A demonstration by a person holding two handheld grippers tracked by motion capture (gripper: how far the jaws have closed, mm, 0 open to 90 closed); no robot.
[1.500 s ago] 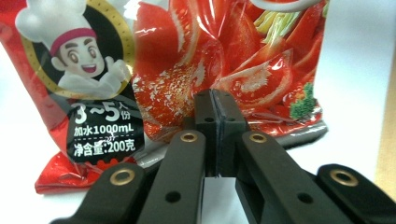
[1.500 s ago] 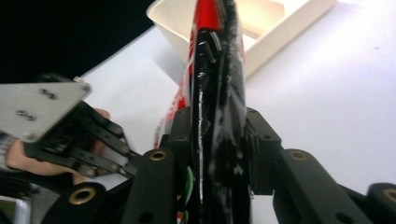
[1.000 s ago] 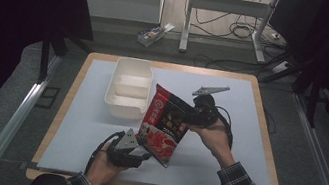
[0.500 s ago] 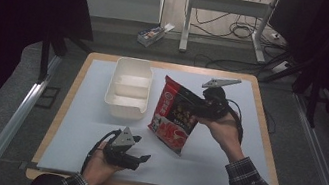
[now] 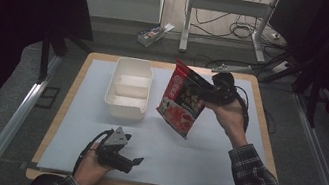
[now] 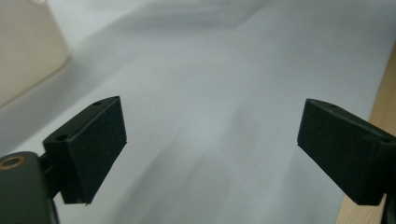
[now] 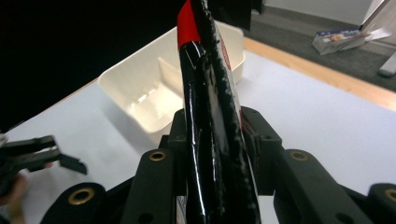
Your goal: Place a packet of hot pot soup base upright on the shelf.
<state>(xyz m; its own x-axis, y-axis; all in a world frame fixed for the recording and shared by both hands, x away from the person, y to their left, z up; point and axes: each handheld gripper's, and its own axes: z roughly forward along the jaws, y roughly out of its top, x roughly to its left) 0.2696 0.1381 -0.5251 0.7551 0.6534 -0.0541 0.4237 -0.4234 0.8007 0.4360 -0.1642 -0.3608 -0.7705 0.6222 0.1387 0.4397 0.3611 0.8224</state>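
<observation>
At frame centre, the right gripper (image 5: 210,94) pinches a glossy red-and-black snack bag (image 5: 184,99), hanging tilted beside the white tray (image 5: 129,86). Lower left, the left gripper (image 5: 137,161) gapes wide, holding nothing.

Bin (image 5: 128,88) sat left of centre on mat (image 5: 202,159), packet (image 5: 182,99) held up just right of it, left gripper (image 5: 133,162) lay near front edge
</observation>
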